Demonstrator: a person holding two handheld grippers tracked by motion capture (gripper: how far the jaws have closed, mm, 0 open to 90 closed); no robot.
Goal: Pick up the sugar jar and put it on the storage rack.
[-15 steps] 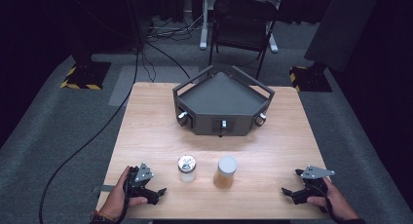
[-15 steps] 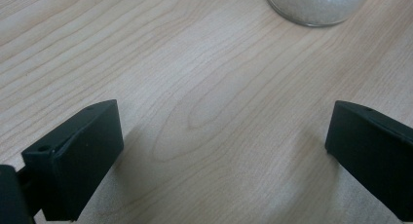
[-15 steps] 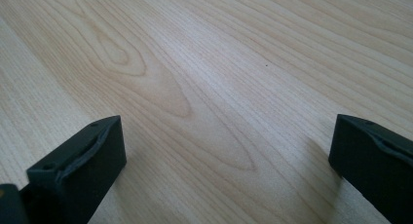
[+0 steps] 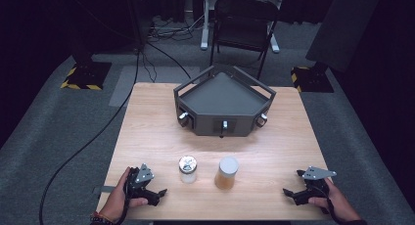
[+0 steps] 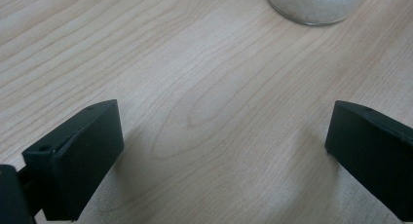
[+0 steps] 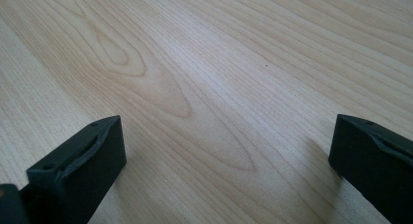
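Observation:
Two small jars stand near the front middle of the wooden table. The left jar is clear glass with a silver lid and white grains; its base shows at the top of the left gripper view. The right jar has a white lid and amber contents. My left gripper rests at the front left, open, its jaws wide apart over bare wood. At the front right my right gripper lies open too, with nothing between its jaws.
A dark grey angular tray-like device with knobs on its front faces sits at the back middle of the table. Behind the table are a black chair, cables on the grey floor and two weighted stands.

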